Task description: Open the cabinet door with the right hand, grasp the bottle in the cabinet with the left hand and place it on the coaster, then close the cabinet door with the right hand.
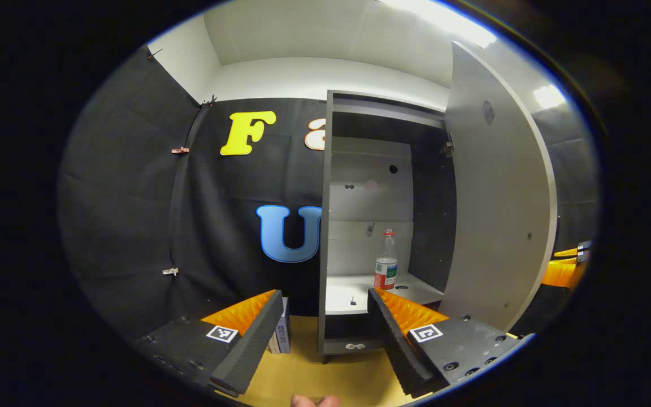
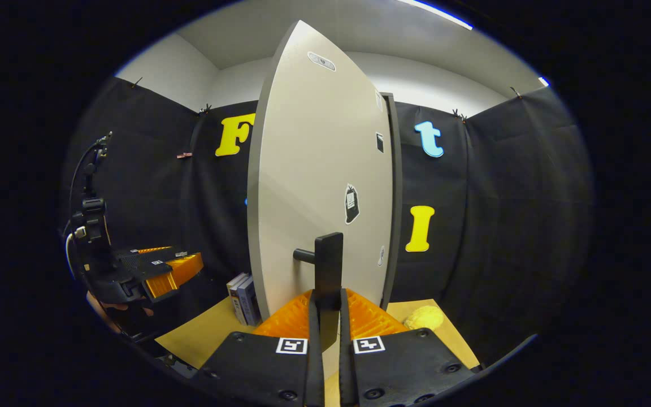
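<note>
We see the cabinet [image 1: 382, 198] standing open, its door [image 2: 320, 169] swung wide. Inside, on the white shelf [image 1: 359, 291], one bottle [image 1: 386, 261] stands upright near the right wall. Our right tool [image 2: 325, 325] is clamped on the door's black handle [image 2: 328, 271]; our left tool [image 1: 325, 333] hangs with fingers apart before the cabinet.

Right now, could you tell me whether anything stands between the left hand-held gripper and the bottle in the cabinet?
Nothing visible does: the door is swung aside, and the bottle stands alone on the shelf beyond the open left hand-held gripper.
</note>
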`<state>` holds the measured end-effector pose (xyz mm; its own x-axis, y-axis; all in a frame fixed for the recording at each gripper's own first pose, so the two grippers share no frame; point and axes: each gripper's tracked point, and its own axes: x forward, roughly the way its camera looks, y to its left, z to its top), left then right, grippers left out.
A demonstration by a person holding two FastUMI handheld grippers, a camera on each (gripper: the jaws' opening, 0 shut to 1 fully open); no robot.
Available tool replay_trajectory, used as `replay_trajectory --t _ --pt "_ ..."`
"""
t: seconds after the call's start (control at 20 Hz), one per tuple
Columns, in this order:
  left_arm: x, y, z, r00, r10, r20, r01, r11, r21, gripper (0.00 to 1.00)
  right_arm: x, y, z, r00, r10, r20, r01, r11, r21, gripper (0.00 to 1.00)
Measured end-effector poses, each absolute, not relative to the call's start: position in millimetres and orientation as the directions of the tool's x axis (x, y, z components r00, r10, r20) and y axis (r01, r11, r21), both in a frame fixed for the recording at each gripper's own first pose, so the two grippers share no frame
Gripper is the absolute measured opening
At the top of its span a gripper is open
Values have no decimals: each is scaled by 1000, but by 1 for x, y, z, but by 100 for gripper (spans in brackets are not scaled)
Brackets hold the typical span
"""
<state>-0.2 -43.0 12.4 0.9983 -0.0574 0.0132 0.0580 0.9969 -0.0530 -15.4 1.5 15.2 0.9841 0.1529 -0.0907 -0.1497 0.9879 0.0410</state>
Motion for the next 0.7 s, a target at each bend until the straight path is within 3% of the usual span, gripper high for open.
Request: replay_trajectory --t 0.7 --pt "26 -121 26 991 -131 34 133 990 -44 95 -18 -84 15 994 55 -99 -48 997 66 14"
